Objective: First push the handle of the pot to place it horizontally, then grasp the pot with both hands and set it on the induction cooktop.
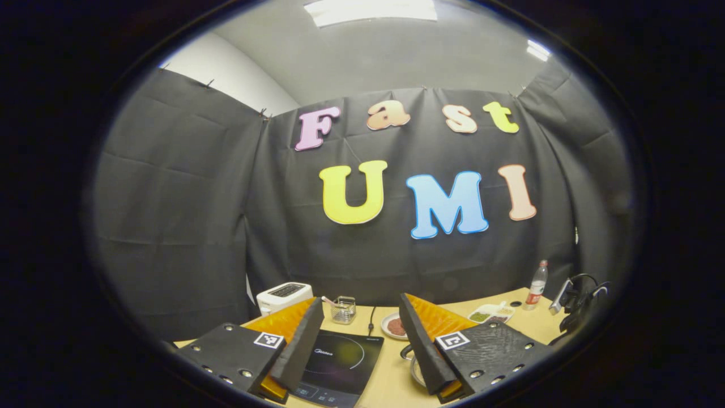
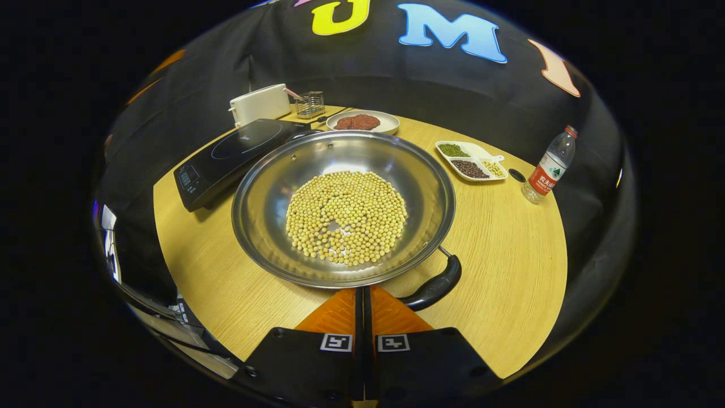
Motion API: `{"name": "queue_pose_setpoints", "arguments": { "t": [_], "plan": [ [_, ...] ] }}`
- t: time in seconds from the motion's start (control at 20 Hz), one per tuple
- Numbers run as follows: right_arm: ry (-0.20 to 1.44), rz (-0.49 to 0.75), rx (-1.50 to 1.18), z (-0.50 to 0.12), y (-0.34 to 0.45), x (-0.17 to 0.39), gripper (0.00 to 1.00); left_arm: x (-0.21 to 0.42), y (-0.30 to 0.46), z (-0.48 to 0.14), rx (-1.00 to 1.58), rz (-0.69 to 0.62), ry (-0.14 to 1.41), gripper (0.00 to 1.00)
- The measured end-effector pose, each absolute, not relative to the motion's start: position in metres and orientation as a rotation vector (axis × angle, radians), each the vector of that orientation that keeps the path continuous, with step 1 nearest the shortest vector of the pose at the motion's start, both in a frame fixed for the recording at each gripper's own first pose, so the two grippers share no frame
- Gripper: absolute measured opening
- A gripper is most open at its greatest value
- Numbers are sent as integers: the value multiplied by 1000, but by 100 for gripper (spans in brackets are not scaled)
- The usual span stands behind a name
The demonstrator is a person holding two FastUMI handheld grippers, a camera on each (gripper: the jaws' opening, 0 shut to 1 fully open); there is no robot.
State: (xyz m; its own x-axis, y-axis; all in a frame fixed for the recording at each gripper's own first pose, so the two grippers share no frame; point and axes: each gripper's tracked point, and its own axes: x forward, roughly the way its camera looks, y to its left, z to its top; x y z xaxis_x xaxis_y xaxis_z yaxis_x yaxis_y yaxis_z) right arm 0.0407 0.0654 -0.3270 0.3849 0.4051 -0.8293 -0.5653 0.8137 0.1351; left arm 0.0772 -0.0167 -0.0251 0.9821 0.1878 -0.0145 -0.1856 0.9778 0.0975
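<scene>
I see my left claw [image 1: 357, 334] wide, hiding most of the pot [image 1: 416, 371]; right claw [image 2: 362, 300] closed empty over the bench [image 2: 510, 255].

Shiny metal pot [image 2: 396, 170], wood-grain table [image 2: 510, 255]

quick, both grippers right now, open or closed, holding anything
left gripper: open, holding nothing, above the induction cooktop.
right gripper: closed, holding nothing, just short of the pot by its handle.

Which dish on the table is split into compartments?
The white tray near the water bottle: three sections of different beans. The round plate is undivided.
</scene>
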Motion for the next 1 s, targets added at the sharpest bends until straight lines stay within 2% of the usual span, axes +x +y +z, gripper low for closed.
{"name": "queue_pose_setpoints", "arguments": {
  "t": [0.1,1.0],
  "plan": [
    [1000,616,-174,-329,61,46,0,79,-20,-27,97,192,24,79],
    [961,415,-73,-344,25,106,2,93,-40,-46,109,229,62,79]
  ]
}}
